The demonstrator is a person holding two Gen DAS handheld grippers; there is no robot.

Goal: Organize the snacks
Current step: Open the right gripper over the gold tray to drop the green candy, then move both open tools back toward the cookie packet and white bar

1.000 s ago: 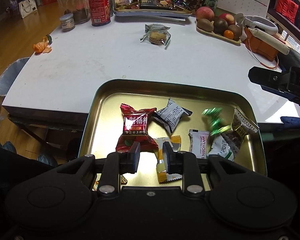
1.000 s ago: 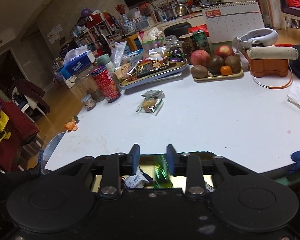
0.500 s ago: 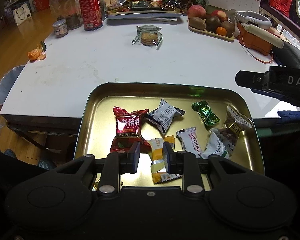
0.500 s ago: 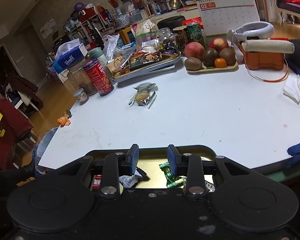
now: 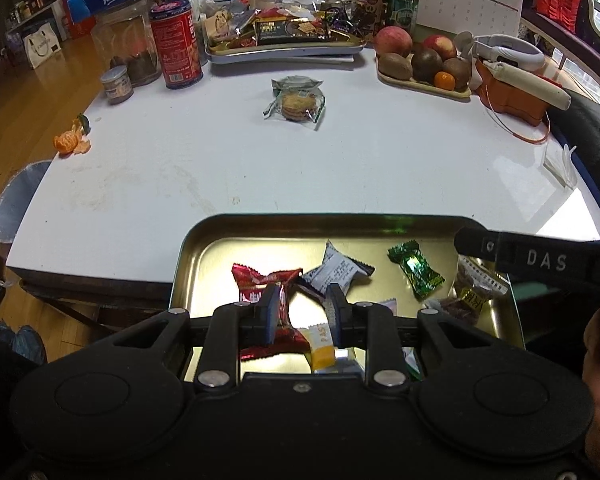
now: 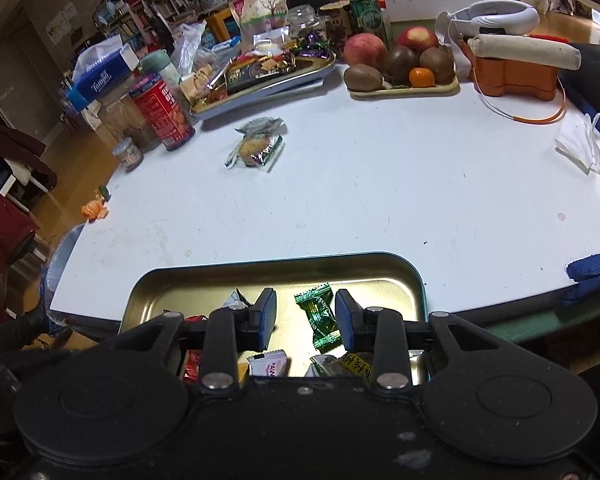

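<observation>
Since a second ago the green candy has landed in our tin, both tongs narrow and empty, gathering snacks off the tabletop

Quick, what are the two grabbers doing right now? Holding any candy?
Left gripper: open, holding nothing, above the gold tin.
Right gripper: open, empty; green candy lies in the tin.

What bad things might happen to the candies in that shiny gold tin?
The shallow gold metal tin seems to overhang the white table's near edge, so a push might tip it. The green foil-wrapped candy lies loose between the right gripper's open jaws and could get flicked out. The left gripper could snag the red wrapper.
</observation>
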